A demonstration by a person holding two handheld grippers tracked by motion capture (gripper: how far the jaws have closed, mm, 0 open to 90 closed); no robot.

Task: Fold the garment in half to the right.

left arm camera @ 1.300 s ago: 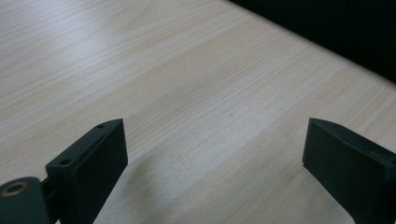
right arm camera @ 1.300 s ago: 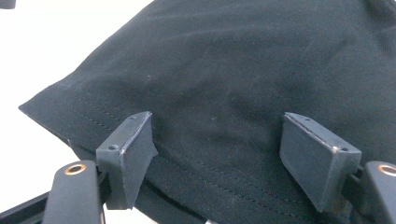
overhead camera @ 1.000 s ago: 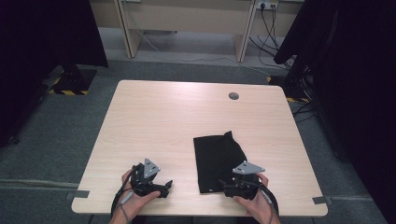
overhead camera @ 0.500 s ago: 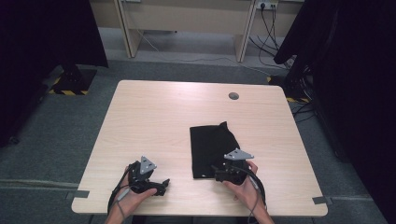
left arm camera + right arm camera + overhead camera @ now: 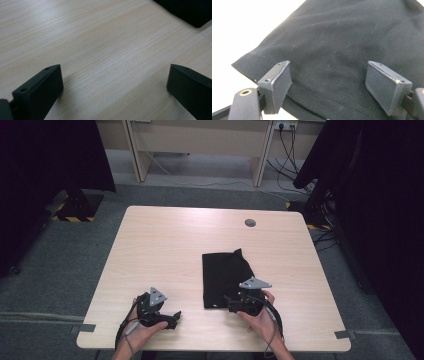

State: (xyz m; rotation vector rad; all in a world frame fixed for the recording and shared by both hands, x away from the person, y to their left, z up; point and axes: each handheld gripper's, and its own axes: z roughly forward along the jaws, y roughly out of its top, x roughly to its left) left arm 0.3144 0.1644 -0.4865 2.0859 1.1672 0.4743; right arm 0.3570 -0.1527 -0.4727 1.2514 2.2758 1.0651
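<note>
A black folded cloth (image 5: 224, 272) lies flat on the wooden table (image 5: 170, 245), right of centre. My right gripper (image 5: 230, 303) hovers over the cloth's near edge, jaws pointing left. In the right gripper view the gripper (image 5: 328, 85) stands open just above the cloth (image 5: 337, 37), which shows a stitched hem near the jaws. The jaws have just been opening a little and do not press on the fabric. My left gripper (image 5: 172, 318) rests low at the near left, open over bare wood (image 5: 115, 85). A corner of the cloth (image 5: 186, 10) shows at the top right of the left gripper view.
A round cable hole (image 5: 250, 223) sits in the tabletop at the far right. Black curtains (image 5: 380, 195) hang to the right and left of the table. Desk legs and cables stand on the floor behind. Grey tape marks both near table corners.
My right gripper has moved left, from beside the cloth's near right corner to over its near edge. The cloth's right side now looks drawn in leftward. The left gripper stays put.
</note>
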